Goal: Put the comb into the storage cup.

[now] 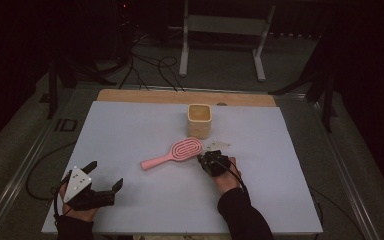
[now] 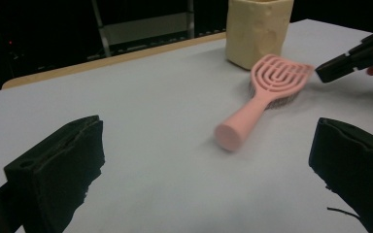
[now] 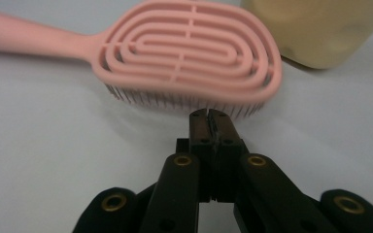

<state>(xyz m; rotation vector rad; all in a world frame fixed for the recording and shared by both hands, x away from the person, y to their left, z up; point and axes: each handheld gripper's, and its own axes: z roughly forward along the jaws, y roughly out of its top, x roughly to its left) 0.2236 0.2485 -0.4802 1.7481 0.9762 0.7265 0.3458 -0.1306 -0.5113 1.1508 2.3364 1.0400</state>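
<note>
Pale blue mat (image 1: 145,125) over a wooden table (image 1: 130,95) in a dark room; pink hairbrush (image 1: 173,152) beside a cream cup (image 1: 199,120); right gripper (image 1: 201,159) closed empty at the brush head; left gripper (image 1: 105,176) wide apart, empty.

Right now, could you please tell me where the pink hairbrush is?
In the high view, the hairbrush lies mid-table, bristles down, just in front of the yellow cup, its head beside the right tongs.

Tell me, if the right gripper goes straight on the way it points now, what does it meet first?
Most likely the bristled edge of the pink hairbrush: the shut right gripper points at it.
</note>
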